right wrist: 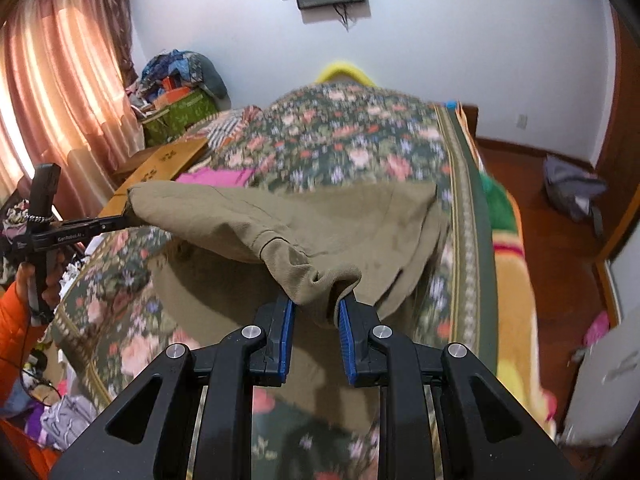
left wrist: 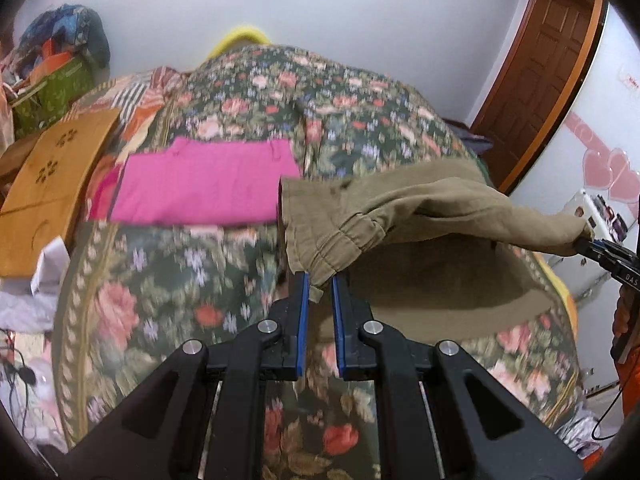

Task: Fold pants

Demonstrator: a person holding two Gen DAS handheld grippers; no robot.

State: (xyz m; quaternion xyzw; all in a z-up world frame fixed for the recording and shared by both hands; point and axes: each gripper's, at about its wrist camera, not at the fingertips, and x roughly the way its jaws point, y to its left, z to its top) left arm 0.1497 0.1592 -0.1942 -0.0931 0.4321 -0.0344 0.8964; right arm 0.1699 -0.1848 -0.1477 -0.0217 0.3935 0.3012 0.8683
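Observation:
Olive-khaki pants (left wrist: 400, 208) hang lifted over the floral bedspread (left wrist: 180, 280), stretched between both grippers. My left gripper (left wrist: 319, 280) is shut on the elastic waistband corner of the pants. It also shows at the left of the right wrist view (right wrist: 126, 218). My right gripper (right wrist: 318, 304) is shut on the other corner of the pants (right wrist: 304, 220). It also shows at the right edge of the left wrist view (left wrist: 580, 245). The far part of the pants still rests on the bed.
Folded pink cloth (left wrist: 208, 184) lies on the bed left of the pants. A wooden board (left wrist: 52, 184) sits at the bed's left edge. Piled clutter (right wrist: 176, 88) stands by the curtain. The wooden floor (right wrist: 560, 248) and a grey bag (right wrist: 572, 188) are to the right.

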